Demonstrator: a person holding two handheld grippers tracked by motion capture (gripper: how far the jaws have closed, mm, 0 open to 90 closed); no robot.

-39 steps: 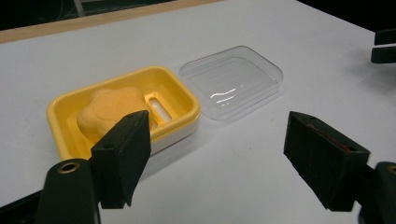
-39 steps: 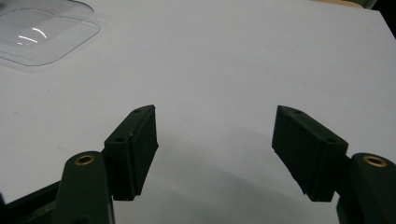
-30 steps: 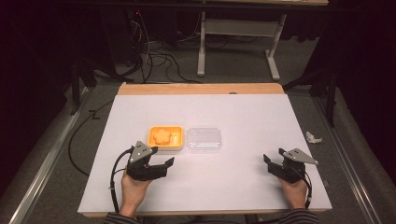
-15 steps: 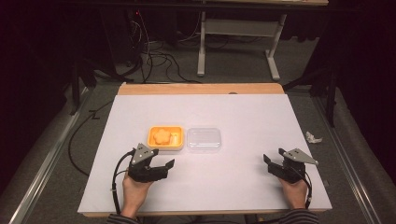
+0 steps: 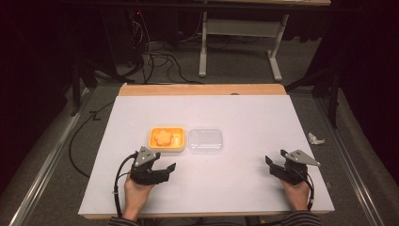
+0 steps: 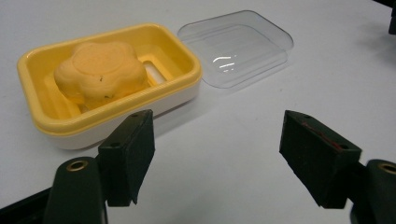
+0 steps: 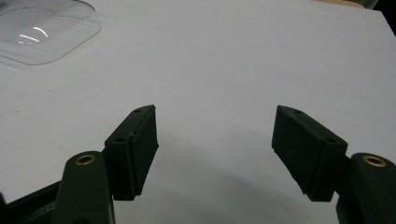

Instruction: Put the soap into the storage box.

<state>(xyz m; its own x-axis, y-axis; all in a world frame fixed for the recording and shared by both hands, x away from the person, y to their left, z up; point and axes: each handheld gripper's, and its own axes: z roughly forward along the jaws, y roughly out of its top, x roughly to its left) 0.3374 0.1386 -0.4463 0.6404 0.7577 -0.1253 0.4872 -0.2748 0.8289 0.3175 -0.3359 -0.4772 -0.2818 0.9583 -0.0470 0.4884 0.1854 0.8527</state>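
A yellow soap dish sits on the white table top, and a flower-shaped orange soap lies in it. Its clear plastic lid lies beside the dish on the right. My left gripper stands open just in front of the dish, with nothing between its jaws. Far to the right, near the table's front corner, my right gripper is open over bare table.
A crumpled white scrap lies on the floor past the table's right edge. A wooden strip runs along the far edge. Cables and a metal stand are on the floor behind.
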